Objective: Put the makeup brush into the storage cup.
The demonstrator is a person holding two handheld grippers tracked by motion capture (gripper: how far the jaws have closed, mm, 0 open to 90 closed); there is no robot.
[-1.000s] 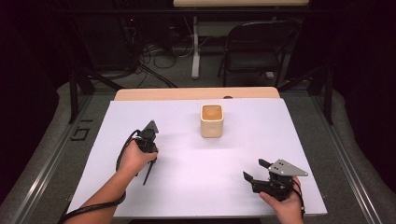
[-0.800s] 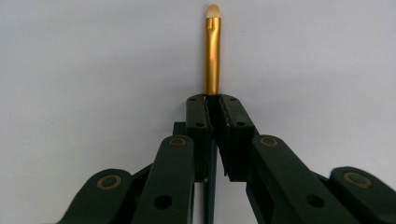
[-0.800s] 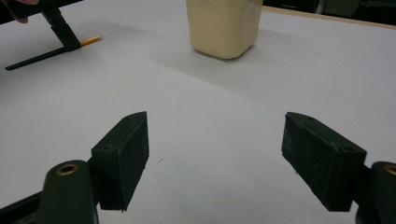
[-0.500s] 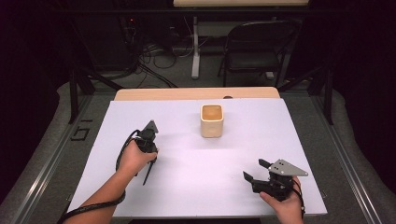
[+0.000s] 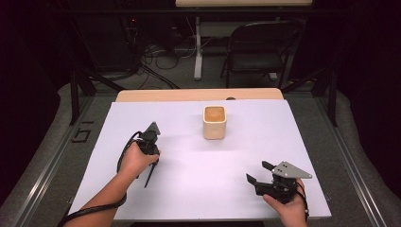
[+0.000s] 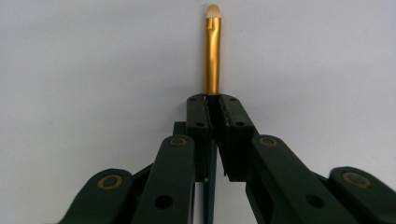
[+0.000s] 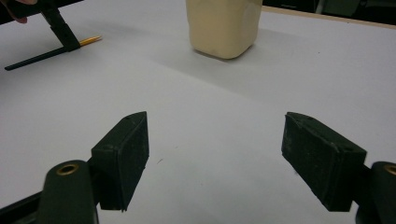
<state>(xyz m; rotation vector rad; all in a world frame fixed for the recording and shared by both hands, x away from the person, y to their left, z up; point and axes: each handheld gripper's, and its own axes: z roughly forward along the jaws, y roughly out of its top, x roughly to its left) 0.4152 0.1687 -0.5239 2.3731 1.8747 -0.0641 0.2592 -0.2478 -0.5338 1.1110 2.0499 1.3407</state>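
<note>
A white table (image 5: 198, 189) spans the high view, with a strip of bare wood (image 5: 198, 94) along its far edge and a dark chair (image 5: 262, 52) on the floor beyond; a cream cup (image 5: 214, 122) stands upright on the far middle of the sheet, open at the top, well apart from both hands; in the right gripper view the same cup (image 7: 223, 25) rises ahead, beyond the gap between that gripper's jaws; the left gripper (image 5: 152, 156) sits at the left of the table in the person's left hand (image 5: 135, 158), a black cable looping from it back along the forearm; its jaws are clamped together on a brush (image 6: 213, 51), which the left gripper view shows pinched just behind its gold ferrule, the ferrule and pale tip reaching out past the jaws over the white surface and the dark handle running back beneath them; the right gripper (image 5: 259, 175) rests near the table's near right corner in the right hand (image 5: 288, 210), a grey plate on top; its jaws stand wide apart with only bare table between them.
</note>
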